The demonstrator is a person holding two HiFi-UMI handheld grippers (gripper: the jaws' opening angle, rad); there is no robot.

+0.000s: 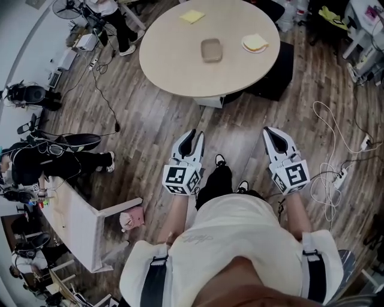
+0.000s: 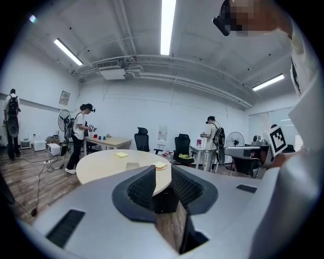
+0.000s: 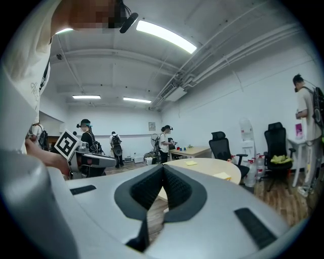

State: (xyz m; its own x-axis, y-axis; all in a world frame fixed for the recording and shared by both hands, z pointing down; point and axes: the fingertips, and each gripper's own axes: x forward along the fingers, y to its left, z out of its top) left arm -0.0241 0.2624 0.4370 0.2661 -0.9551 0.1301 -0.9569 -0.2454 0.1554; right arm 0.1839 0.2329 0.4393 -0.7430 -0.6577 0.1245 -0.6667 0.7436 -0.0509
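With the left gripper [image 1: 191, 134] slightly parted and the right gripper [image 1: 272, 131] clenched on nothing, both well short of the grey tray [image 1: 211, 50] at the middle of the round table [image 1: 177, 57], I'd step nearer, keeping them level.

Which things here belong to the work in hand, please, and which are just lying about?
In hand: left gripper, open, empty; right gripper, shut, empty; ahead, round table with grey dish, sandwich, yellow note.
Lying about: white cable, pink toy.

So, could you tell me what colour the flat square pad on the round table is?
Yellow; the pad shows best in the head view.
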